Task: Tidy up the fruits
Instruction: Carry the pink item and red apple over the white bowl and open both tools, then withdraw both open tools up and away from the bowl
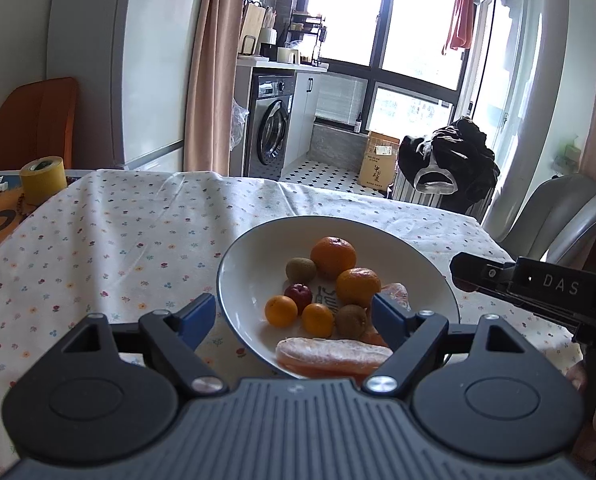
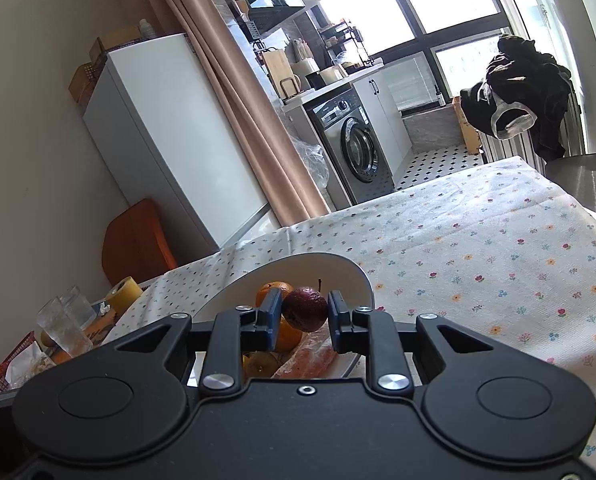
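In the right wrist view the right tongs (image 2: 305,314) are pinching a dark purple-red fruit (image 2: 305,309), round, matt and stemmed, at frame centre, hanging just above the white bowl (image 2: 338,266); it may be a passion fruit, though the blur leaves that unsure. In the left wrist view the left tongs (image 1: 287,320) are standing spread and holding nothing, their blue pads straddling the bowl's near rim low in the frame. Smooth oranges (image 1: 333,257), fuzzy brown kiwis (image 1: 300,270) and a small red apple (image 1: 298,295) are lying in the glossy bowl, with a pale orange wrapped piece (image 1: 332,354) nearest the tongs. The bowl is sitting on the counter's flower-printed cloth (image 1: 117,240). A yellow tape roll (image 1: 43,178) is standing at mid-left.
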### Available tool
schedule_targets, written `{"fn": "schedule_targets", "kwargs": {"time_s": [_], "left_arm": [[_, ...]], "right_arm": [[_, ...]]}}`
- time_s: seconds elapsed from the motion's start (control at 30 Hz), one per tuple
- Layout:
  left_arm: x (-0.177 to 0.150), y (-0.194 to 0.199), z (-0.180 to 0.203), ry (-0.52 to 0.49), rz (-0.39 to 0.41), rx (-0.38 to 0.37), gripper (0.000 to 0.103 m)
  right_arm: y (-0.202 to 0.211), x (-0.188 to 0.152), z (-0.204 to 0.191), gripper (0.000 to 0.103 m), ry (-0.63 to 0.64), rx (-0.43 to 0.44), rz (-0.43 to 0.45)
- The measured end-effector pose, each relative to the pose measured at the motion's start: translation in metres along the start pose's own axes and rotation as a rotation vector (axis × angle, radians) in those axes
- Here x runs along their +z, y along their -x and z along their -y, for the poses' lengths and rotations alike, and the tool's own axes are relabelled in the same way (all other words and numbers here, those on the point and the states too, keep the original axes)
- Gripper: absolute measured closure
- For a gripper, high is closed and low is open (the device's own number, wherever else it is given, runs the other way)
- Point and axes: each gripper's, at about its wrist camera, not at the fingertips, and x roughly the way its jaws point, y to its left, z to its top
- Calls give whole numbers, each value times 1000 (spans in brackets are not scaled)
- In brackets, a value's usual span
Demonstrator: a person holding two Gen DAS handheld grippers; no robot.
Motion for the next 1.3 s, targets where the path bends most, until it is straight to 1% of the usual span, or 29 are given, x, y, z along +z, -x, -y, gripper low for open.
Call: {"fn": "schedule_targets", "kwargs": {"time_s": [0.13,0.3,0.37,0.47,0.5,0.53,0.63,0.83,1.07,1.27,1.3], "left_arm": [[-1,6,-9,9,3,37,13],[-1,13,-21,37,0,39,12],[-1,16,-25,43,-2,40,11],[-2,20,-29,53,-3,40,9],[-2,22,-31,58,-1,41,8],[-3,23,-32,61,1,45,8],[-4,27,-36,73,-1,50,6],[-7,37,-40,76,-7,49,3],[-10,52,-43,80,-6,47,2],[-10,65,-43,81,5,47,2],[-10,68,-43,81,7,46,2]], "right_arm": [[-1,0,-9,80,20,2,-2],[-2,1,-17,80,38,-2,-7],[-2,1,-21,75,46,-2,-13],[1,1,-25,72,61,1,-14],[1,0,-27,70,63,2,-16],[2,0,-27,65,65,2,-18],[6,-1,-30,58,67,-4,-16],[13,-4,-35,53,69,-1,-21],[26,-5,-42,50,79,12,-13],[39,-3,-47,45,88,21,-2],[42,-2,-47,43,91,23,-1]]}}
